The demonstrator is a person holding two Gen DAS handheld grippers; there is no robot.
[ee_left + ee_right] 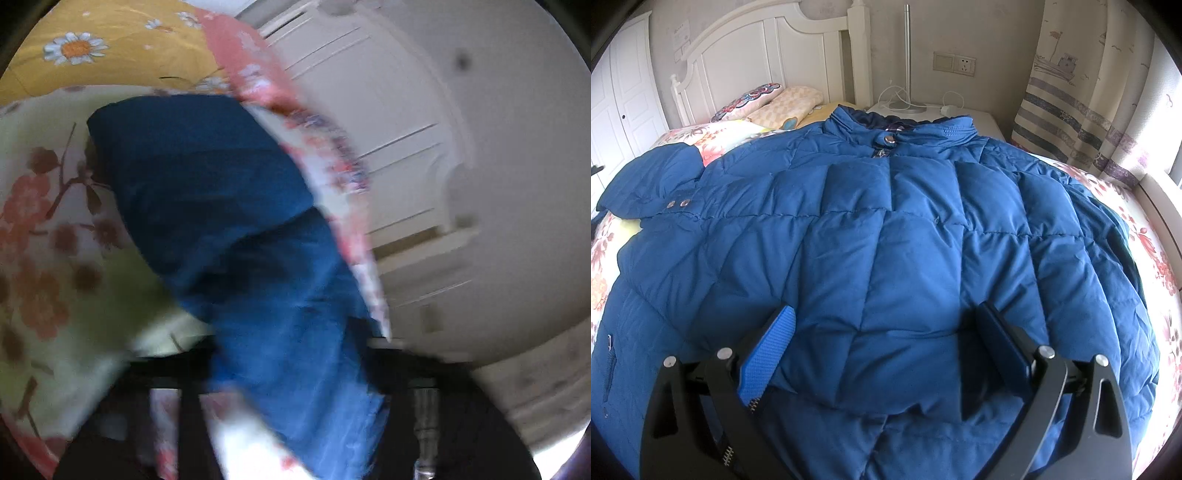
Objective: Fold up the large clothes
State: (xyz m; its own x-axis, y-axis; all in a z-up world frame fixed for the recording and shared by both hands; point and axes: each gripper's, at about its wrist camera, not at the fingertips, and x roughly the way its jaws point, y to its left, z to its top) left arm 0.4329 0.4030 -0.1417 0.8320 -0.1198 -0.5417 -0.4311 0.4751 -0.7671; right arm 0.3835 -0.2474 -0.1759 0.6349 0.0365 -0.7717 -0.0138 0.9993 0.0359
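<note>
**Jacket spread flat, sleeve lifted**

The blue padded jacket (pixel 886 229) lies front-up across the bed (pixel 1145 236). Its slippery bulk could spring open if a fold is released early. The right claw (pixel 882 325) hovers released over the hem. The left claw's grip is hidden by blur; a sleeve (pixel 266 266) drapes close before it.

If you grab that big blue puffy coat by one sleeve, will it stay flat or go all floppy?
Probably floppy: the blue coat is soft quilted padding, and the part the left gripper holds droops in folds. Likely light for its size, since it looks puffy. It may be a bit slippery; the shell looks smooth.
</note>
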